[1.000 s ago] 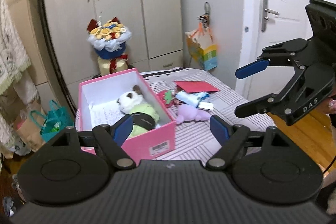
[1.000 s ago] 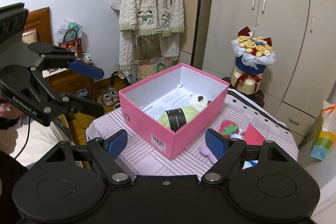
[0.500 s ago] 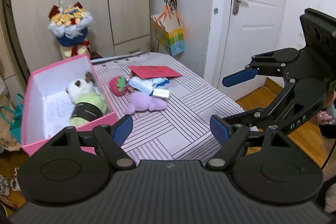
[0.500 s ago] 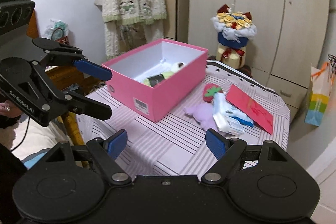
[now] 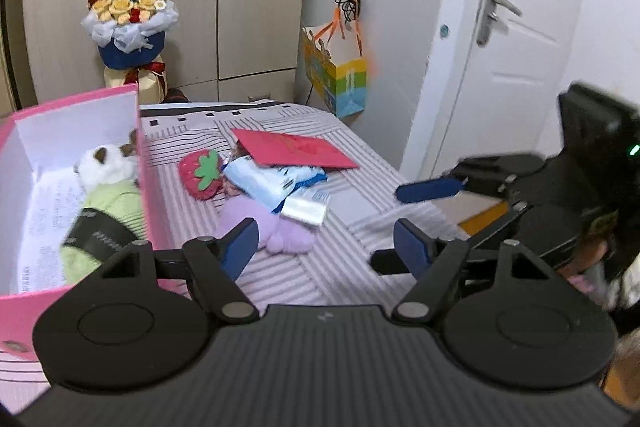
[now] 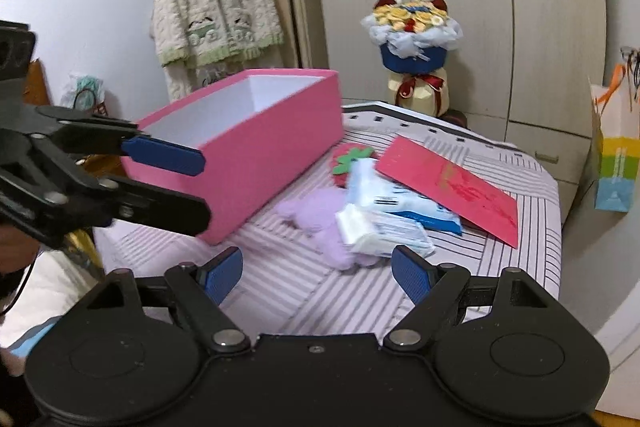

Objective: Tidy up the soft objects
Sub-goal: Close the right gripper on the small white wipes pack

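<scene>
**Closing in on the loose plush pile, both tongs spread and empty**

Your left gripper [image 5: 326, 247] and right gripper [image 6: 318, 273] carry nothing. The puppy plush [image 5: 106, 187] already lies in the pink box [image 6: 256, 151] at the table's [image 6: 528, 203] left end; the purple plush [image 6: 320, 217] and strawberry plush [image 5: 200, 175] sit just beside the box, partly under the tissue packs [image 6: 386, 213] and red envelope [image 6: 448, 183]. Next, I judge, you pinch the purple plush clear of the packs. Compared with a second ago, both cameras are lower and nearer the pile.
</scene>
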Tool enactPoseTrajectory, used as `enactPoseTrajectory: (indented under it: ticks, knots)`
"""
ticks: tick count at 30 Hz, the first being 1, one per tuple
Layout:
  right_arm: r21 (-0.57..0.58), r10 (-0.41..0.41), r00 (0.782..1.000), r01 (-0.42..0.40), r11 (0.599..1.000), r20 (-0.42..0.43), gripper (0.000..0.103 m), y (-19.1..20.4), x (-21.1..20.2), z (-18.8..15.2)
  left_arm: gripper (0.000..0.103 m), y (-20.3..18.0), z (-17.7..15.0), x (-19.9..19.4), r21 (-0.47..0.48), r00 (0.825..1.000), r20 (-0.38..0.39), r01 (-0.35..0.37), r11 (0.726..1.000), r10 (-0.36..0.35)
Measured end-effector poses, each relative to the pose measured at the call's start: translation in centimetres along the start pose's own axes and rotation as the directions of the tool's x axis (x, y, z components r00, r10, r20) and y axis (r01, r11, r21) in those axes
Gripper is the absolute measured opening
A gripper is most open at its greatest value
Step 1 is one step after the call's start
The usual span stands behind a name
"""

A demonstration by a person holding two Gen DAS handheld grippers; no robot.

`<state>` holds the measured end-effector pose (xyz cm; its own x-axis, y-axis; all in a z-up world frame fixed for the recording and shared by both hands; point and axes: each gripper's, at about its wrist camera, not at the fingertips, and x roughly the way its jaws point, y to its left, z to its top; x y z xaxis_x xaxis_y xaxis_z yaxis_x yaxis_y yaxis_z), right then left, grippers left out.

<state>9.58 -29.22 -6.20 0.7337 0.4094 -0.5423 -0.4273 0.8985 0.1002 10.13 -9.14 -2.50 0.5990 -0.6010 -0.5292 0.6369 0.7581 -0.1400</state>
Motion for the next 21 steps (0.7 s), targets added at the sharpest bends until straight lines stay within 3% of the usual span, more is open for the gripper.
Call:
enactPoseTrajectory:
  ticks: [4, 8, 15, 21]
  knots:
    - [0.064, 0.001, 1.000, 0.000, 0.998, -0.017, 0.091, -3.0, 2.6, -0.1, 0.062, 0.3, 0.6, 3.3, -0.091, 1.000, -0.017, 0.007, 0.996, -0.009]
    - [0.130, 0.080, 0.997, -0.077, 0.988, -0.016, 0.093, -5.2, 4.6, 0.1, 0.055, 1.1, 0.9, 6.5, -0.166, 1.000, -0.006, -0.022, 0.986, 0.021]
    - [0.173, 0.132, 0.990, -0.123, 0.977, -0.042, 0.097, -7.3, 7.8, 0.5, 0.051, 2.0, 0.6, 9.9, -0.292, 0.997, -0.056, -0.059, 0.955, 0.045]
    - [0.152, 0.141, 0.983, -0.122, 0.981, -0.121, 0.098, -7.7, 10.2, 0.2, 0.051, 2.1, -0.1, 11.1, -0.286, 0.991, -0.109, -0.101, 0.953, 0.073]
